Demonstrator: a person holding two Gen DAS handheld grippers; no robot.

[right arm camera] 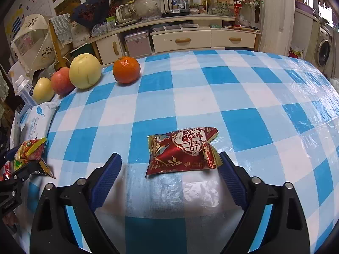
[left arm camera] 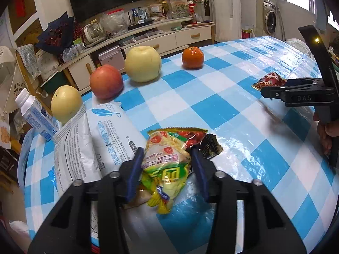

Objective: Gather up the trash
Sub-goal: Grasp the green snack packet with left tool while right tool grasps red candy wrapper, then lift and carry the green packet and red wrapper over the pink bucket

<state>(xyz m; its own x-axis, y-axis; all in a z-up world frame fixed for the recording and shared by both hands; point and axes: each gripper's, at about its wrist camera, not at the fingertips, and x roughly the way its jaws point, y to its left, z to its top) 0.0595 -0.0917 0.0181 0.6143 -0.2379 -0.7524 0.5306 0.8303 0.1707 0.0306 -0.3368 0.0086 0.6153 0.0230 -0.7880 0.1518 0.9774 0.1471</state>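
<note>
Left black two-finger gripper with blue ribbed pads (left arm camera: 167,165): closed on crumpled yellow-green plastic snack wrapper (left arm camera: 164,167), pads pressing both sides, wrapper on blue-and-white checked plastic tablecloth (left arm camera: 211,97). Right black two-finger gripper with blue ribbed pads (right arm camera: 169,169): wide open, empty, straddling flat red-and-gold foil snack packet (right arm camera: 182,151); one pad just beside the packet's crimped edge, the other well apart.

Procedure, as judged:
- Confirm firm pinch on yellow-green wrapper before lifting; crinkled film likely to slip.
- Avoid catching small dark torn wrapper scrap (left arm camera: 210,147) lying just beside the pad.
- Centre red-and-gold packet between right pads, then close across its short width; keep tips low, since thin foil lies flat.
- Leave fruit untouched: pale yellow pear (left arm camera: 65,103), red apple (left arm camera: 106,81), large pale green apple (left arm camera: 143,63), orange mandarin (left arm camera: 192,57).

Pose: both grippers angled steeply down toward the table, side by side. Part of a hand (left arm camera: 325,133) visible on right handle.
</note>
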